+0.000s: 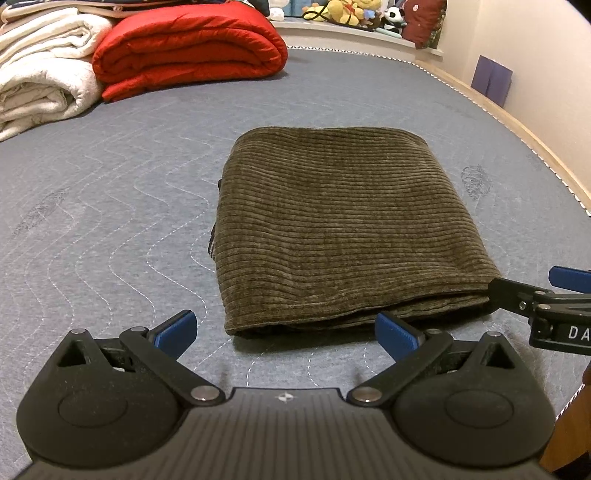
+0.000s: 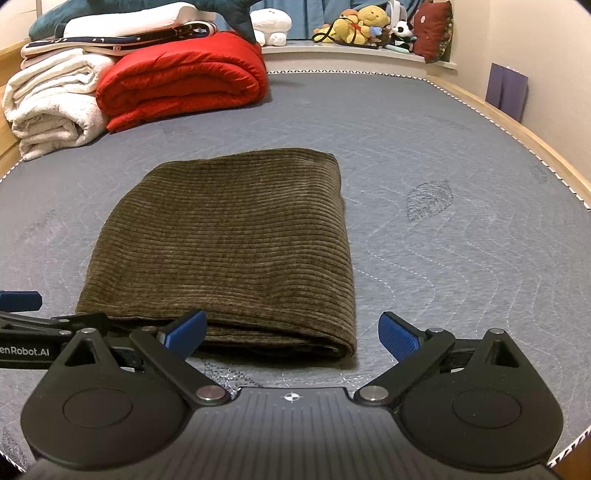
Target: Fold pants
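Olive-brown corduroy pants (image 1: pixel 343 225) lie folded into a thick rectangle on the grey quilted mattress (image 1: pixel 110 221); they also show in the right wrist view (image 2: pixel 236 243). My left gripper (image 1: pixel 286 330) is open and empty, just short of the fold's near left corner. My right gripper (image 2: pixel 291 332) is open and empty, just short of the near right corner. The right gripper also shows at the right edge of the left wrist view (image 1: pixel 546 295), touching or nearly touching the pants' corner. The left gripper shows at the left edge of the right wrist view (image 2: pixel 29 321).
A folded red quilt (image 1: pixel 192 48) and rolled white blankets (image 1: pixel 44 70) lie at the far left of the mattress. Stuffed toys (image 2: pixel 362 26) sit on a ledge behind. A wooden bed rim (image 2: pixel 517 129) and a wall run along the right.
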Demonstrator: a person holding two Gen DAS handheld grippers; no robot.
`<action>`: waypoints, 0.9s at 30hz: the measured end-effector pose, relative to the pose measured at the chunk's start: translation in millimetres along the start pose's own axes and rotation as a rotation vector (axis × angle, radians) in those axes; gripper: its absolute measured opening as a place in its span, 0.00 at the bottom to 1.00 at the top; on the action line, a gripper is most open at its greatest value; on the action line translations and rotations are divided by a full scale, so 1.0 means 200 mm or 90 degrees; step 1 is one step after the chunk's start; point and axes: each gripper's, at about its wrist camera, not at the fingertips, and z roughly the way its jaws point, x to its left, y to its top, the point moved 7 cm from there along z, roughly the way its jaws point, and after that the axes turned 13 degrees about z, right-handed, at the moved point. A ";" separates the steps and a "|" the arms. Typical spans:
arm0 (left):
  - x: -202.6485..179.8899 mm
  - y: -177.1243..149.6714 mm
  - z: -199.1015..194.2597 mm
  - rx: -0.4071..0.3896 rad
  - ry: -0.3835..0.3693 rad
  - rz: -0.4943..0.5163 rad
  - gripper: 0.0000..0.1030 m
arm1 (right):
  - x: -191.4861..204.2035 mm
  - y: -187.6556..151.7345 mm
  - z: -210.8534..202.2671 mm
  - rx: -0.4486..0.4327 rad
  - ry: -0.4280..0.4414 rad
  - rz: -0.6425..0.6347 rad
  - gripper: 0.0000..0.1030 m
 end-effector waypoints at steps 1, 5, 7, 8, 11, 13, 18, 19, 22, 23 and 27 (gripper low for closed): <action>0.00 0.00 0.00 0.000 -0.001 0.000 1.00 | 0.00 0.00 0.00 0.000 0.000 -0.001 0.96; -0.01 0.00 0.00 -0.003 -0.001 0.000 1.00 | 0.00 0.00 0.00 0.001 0.000 -0.002 0.96; -0.01 0.00 -0.01 -0.004 -0.001 0.001 1.00 | 0.00 0.00 0.00 0.001 0.001 -0.003 0.96; -0.01 0.00 -0.01 -0.004 0.000 0.003 1.00 | 0.00 0.00 0.00 0.001 0.001 -0.004 0.96; -0.01 0.00 -0.01 -0.006 0.002 0.005 1.00 | 0.00 0.00 0.00 0.001 0.001 -0.003 0.96; -0.01 0.01 -0.01 -0.008 0.002 0.006 1.00 | 0.00 0.00 0.00 0.001 0.001 -0.004 0.96; -0.02 0.00 -0.01 -0.011 0.000 0.010 1.00 | 0.00 0.00 0.00 0.002 0.002 -0.004 0.96; -0.02 0.01 -0.01 -0.012 0.000 0.011 1.00 | 0.00 0.00 0.00 0.001 0.002 -0.004 0.96; -0.02 0.01 -0.01 -0.013 0.001 0.012 1.00 | 0.00 0.00 0.00 0.002 0.001 -0.003 0.96; -0.02 0.01 -0.02 -0.014 0.000 0.012 1.00 | 0.00 0.00 0.00 0.002 0.001 -0.003 0.96; -0.02 0.01 -0.02 -0.015 0.000 0.014 1.00 | 0.00 0.00 0.00 0.002 0.001 -0.004 0.96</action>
